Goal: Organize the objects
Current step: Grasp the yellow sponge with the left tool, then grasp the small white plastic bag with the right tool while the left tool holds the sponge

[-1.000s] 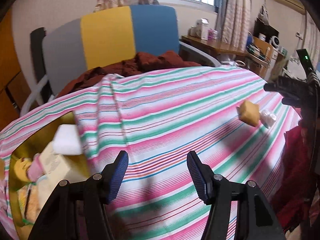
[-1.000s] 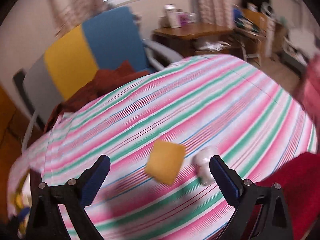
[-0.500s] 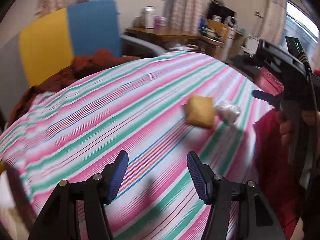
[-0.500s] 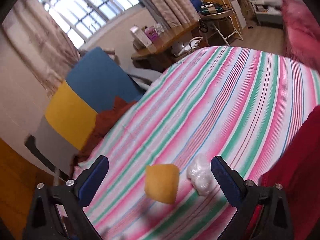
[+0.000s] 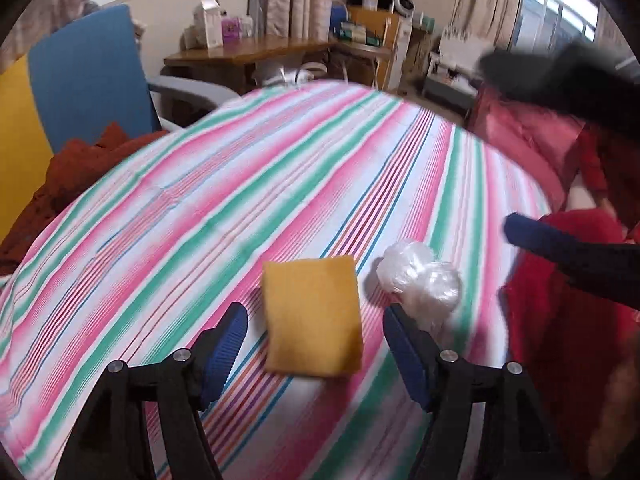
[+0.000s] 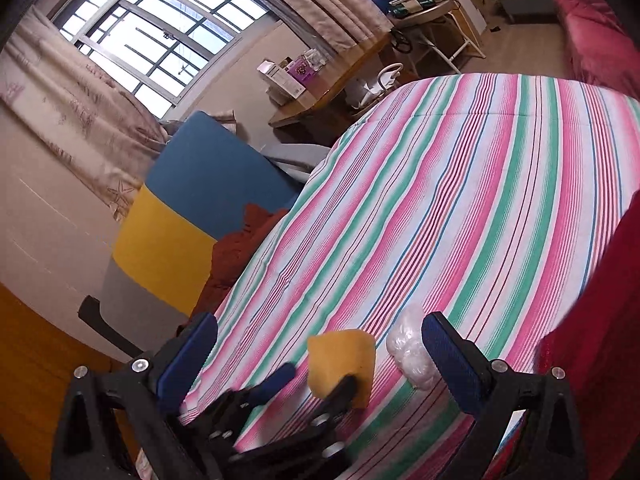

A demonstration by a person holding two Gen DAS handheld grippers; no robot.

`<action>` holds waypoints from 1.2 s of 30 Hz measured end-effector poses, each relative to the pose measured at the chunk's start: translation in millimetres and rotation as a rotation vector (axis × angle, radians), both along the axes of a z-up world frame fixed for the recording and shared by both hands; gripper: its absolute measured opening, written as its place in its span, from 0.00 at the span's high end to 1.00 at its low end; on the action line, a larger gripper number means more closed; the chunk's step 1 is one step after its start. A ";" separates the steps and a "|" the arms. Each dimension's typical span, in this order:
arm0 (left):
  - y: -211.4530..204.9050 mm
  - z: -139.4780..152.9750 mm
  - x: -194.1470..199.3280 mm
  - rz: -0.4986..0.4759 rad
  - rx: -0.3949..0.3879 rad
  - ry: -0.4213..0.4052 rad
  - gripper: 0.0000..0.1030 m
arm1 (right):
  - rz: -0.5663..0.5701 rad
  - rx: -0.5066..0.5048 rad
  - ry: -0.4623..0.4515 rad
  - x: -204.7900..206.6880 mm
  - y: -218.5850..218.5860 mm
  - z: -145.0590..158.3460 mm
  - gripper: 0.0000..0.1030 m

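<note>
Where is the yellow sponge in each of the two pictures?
Left wrist view: the yellow sponge lies low in the middle, on the striped cloth, between the open jaws of the left gripper.
Right wrist view: the sponge sits low in the middle, partly behind the left gripper.
Shared landmark: the clear plastic bundle lies just right of the sponge in both.

yellow sponge [image 5: 312, 318]: 1 | clear plastic wad [image 5: 420, 282]: 1 | striped cloth [image 5: 240, 200]: 1 | chair [image 5: 80, 80]: 1
</note>
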State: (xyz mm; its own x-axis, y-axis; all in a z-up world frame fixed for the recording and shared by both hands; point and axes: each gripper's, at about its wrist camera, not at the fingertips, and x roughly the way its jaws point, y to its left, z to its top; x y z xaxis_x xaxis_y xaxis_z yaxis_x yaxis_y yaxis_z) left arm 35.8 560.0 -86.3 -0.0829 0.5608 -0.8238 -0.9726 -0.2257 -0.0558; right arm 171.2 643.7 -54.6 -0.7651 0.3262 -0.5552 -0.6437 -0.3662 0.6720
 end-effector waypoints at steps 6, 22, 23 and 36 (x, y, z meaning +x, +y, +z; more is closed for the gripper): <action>6.1 -22.4 -3.3 0.017 -0.030 0.007 0.46 | 0.005 0.009 -0.016 -0.4 -0.7 0.1 0.00; -190.2 -21.6 -28.9 0.356 0.002 0.008 0.47 | 0.061 -0.155 -0.109 -15.5 14.2 -29.0 0.00; -203.3 -22.7 -31.0 0.380 0.017 -0.005 0.47 | 0.069 -0.177 -0.120 -17.1 15.7 -32.1 0.00; -228.4 -31.8 -26.8 0.390 0.122 -0.047 0.46 | 0.337 -0.118 -0.685 -73.9 41.5 -43.2 0.26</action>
State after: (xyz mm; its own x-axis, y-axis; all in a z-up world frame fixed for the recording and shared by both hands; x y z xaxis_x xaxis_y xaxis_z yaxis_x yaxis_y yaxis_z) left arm 9.1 331.6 -118.1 -0.2722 0.5888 -0.7611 -0.8114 -0.5656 -0.1474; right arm 97.3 685.2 -97.8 -0.2856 0.0456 -0.9573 -0.7962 -0.5672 0.2105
